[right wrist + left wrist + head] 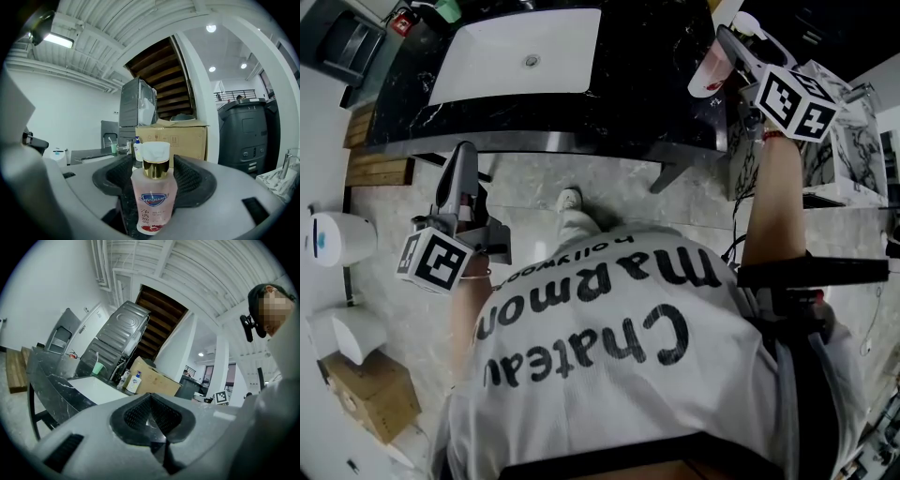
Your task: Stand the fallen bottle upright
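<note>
bottle (153,201) stands upright on the counter (647,94), squarely between the fingers of the right gripper (152,164), which look parted just off its sides; left gripper (152,416) closed, empty, well away.

Right gripper (733,52) at the counter's (609,94) right end, jaws apart around the bottle (710,70); left gripper (459,169) short of the counter, jaws together.

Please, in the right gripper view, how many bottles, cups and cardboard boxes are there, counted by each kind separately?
Bottles: 2 (pink bottle, pump bottle)
Cups: 1 (green cup)
Cardboard boxes: 1 (cardboard box)
Total: 4
</note>
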`<act>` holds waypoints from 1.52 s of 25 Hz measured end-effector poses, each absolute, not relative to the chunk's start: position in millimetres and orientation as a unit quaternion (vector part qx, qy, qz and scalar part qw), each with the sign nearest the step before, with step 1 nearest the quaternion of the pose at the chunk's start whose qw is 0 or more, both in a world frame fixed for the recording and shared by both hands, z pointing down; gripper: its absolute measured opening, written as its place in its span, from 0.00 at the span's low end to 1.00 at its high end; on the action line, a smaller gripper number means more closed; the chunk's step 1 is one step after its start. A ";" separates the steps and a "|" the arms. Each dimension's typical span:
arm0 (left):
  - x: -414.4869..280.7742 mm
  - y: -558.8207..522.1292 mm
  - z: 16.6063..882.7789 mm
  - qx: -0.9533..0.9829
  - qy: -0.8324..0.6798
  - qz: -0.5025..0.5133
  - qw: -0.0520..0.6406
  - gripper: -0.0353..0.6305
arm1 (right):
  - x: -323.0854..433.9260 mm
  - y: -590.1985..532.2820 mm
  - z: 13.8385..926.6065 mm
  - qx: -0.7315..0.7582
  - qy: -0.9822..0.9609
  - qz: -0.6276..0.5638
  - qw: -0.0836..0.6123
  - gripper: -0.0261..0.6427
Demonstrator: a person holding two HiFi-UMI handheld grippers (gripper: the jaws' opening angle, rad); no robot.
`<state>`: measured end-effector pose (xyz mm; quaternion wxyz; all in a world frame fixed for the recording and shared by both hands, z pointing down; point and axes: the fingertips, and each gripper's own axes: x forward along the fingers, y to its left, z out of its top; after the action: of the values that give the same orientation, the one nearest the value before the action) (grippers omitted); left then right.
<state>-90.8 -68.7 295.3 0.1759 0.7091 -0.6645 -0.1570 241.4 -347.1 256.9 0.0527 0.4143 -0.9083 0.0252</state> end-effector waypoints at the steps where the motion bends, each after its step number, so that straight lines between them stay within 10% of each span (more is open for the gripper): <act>1: -90.1 -67.8 294.0 0.710 -0.664 -0.159 0.175 0.07 | 241.2 -346.6 255.9 0.414 -0.909 0.022 0.050 0.40; 28: -49.1 -106.1 269.6 0.809 -0.530 -0.156 0.199 0.08 | 270.5 -239.6 308.2 0.458 -0.876 0.149 0.028 0.50; 38: -50.9 -91.1 266.7 0.845 -0.480 -0.117 0.205 0.08 | 248.6 -143.4 341.9 0.512 -0.845 0.154 0.017 0.19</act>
<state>-50.9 -91.1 266.7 0.2055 0.8450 -0.4796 -0.1172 248.6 -143.4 341.9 0.0172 0.5122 -0.8448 0.1542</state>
